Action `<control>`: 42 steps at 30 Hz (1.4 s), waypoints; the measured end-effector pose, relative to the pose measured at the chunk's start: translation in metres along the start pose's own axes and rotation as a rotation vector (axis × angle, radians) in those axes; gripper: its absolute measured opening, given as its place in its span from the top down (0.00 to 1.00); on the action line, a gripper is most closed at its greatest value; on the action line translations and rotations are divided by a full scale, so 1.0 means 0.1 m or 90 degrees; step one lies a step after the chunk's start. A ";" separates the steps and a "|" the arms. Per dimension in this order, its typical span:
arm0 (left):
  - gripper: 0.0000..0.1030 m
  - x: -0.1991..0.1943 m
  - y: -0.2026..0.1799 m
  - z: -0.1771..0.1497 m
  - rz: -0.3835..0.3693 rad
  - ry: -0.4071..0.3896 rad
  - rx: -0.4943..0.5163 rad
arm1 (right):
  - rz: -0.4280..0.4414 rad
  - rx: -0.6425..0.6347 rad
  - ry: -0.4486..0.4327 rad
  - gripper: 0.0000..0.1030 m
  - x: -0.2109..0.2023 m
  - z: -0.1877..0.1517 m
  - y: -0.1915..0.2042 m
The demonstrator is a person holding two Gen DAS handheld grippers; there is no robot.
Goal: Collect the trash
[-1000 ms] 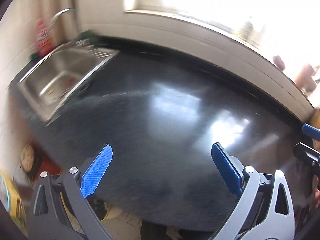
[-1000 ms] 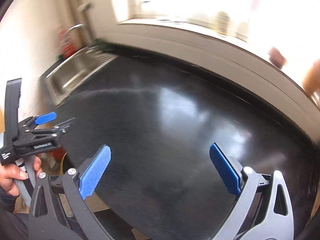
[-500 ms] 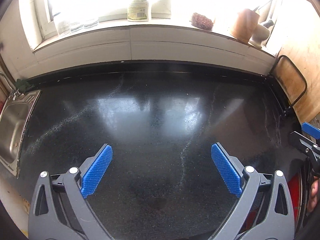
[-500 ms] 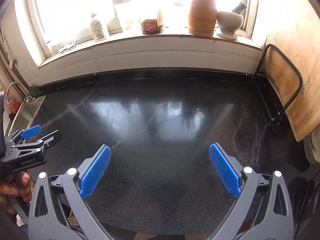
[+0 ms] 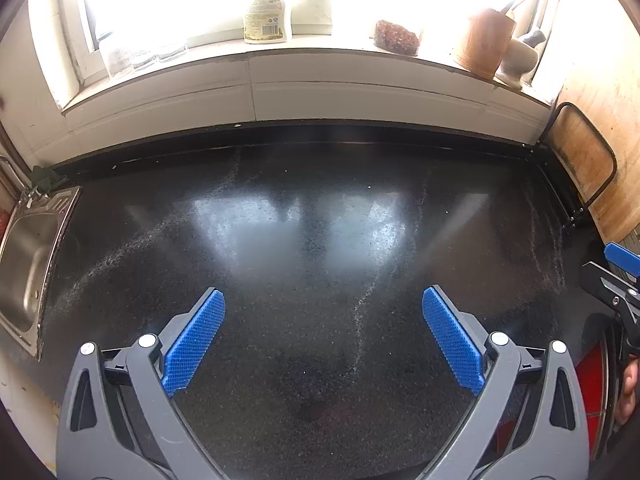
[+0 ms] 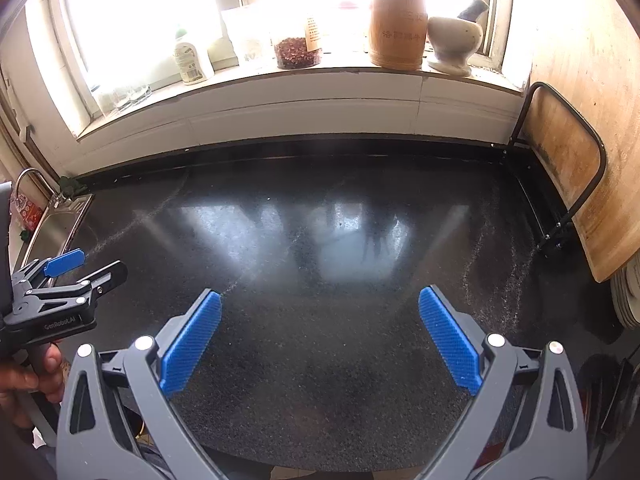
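Note:
No trash shows in either view. My left gripper [image 5: 323,340] hangs open over the near part of a black speckled countertop [image 5: 312,216], nothing between its blue pads. My right gripper [image 6: 320,340] is open too, above the same countertop [image 6: 320,220] a little further right. In the right wrist view the left gripper [image 6: 76,276] appears at the left edge, held by a hand [image 6: 24,380]. The right gripper's tip [image 5: 616,276] shows at the right edge of the left wrist view.
A steel sink [image 5: 24,264] with a tap [image 6: 28,178] lies at the left end. A wooden board [image 6: 588,152] in a black wire rack [image 6: 560,184] stands at the right. The windowsill holds a bottle [image 6: 190,58], a jar [image 6: 298,50], a wooden utensil holder [image 6: 396,28] and a mortar [image 6: 452,44].
Both views have swung from the sink side to face the window wall squarely, then settled. Both grippers have stayed open.

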State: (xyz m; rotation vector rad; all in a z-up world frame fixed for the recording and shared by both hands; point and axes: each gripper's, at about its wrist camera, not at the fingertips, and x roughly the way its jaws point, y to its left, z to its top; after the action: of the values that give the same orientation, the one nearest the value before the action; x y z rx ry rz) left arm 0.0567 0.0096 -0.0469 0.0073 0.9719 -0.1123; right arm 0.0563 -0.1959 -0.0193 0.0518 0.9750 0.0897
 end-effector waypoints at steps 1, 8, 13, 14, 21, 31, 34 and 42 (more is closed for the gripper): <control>0.07 0.00 0.01 0.00 0.002 0.000 -0.001 | 0.002 -0.001 0.001 0.07 0.01 0.01 0.01; 0.07 0.01 0.07 0.02 0.011 0.000 -0.011 | 0.012 -0.011 0.002 0.07 0.06 0.07 0.08; 0.07 0.03 0.09 0.02 0.014 0.004 -0.014 | 0.016 -0.013 0.005 0.07 0.09 0.09 0.11; 0.07 0.04 0.09 0.03 0.014 0.004 -0.014 | 0.016 -0.014 0.006 0.07 0.10 0.09 0.11; 0.07 0.08 0.09 0.04 0.014 0.010 -0.016 | 0.018 -0.012 0.013 0.07 0.15 0.11 0.10; 0.07 0.14 0.08 0.04 0.014 0.017 -0.013 | 0.019 -0.008 0.020 0.07 0.19 0.12 0.07; 0.07 0.15 0.08 0.04 0.013 0.018 -0.014 | 0.019 -0.007 0.021 0.07 0.20 0.12 0.06; 0.07 0.15 0.08 0.03 0.014 0.019 -0.015 | 0.018 -0.007 0.022 0.07 0.20 0.12 0.06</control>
State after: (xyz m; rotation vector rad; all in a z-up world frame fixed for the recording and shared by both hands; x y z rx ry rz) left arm 0.0688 0.0163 -0.0577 -0.0021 1.0020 -0.0816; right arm 0.0768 -0.1885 -0.0286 0.0546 1.0079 0.1229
